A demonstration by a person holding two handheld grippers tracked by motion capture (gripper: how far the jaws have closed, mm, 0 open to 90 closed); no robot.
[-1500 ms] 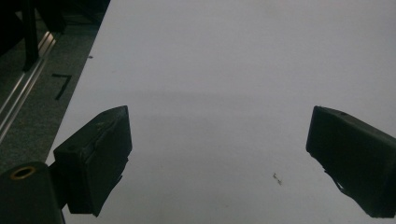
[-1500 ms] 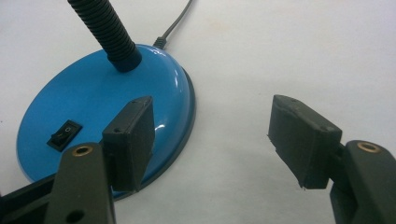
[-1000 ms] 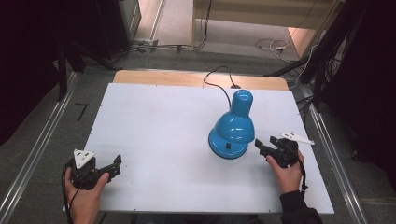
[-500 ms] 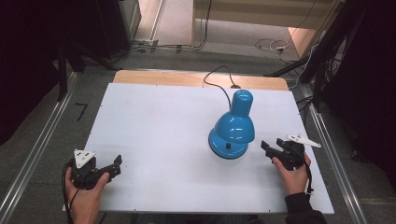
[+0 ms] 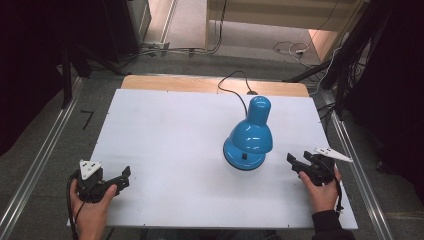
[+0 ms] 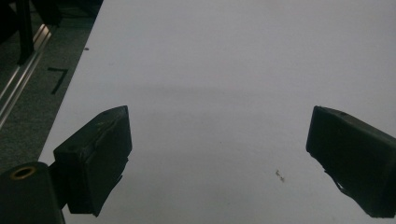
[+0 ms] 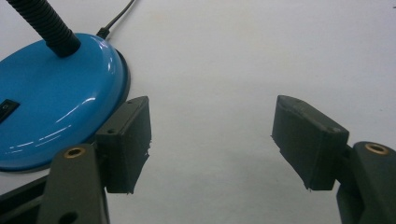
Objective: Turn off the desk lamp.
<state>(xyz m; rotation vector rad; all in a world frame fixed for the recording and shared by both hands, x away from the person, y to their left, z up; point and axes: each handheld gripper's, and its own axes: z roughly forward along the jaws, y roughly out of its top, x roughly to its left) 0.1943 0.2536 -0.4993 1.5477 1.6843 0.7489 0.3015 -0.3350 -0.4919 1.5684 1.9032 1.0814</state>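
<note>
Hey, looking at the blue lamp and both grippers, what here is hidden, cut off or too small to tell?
- High view: the lamp's shade covers its neck and its opening faces down, so any bulb is hidden.
- High view: the switch on the base is too small to read.
- High view: the cable drops past the table's far edge, its plug unseen.
- Right gripper view: the base is cut off by the left edge, the neck by the top.

White table (image 5: 165,130) with a wooden far edge (image 5: 200,84) stands on grey floor (image 5: 280,45). Aluminium rails (image 5: 35,160) flank both sides. Loose cables (image 5: 287,48) lie beyond; the surroundings are dark.
</note>
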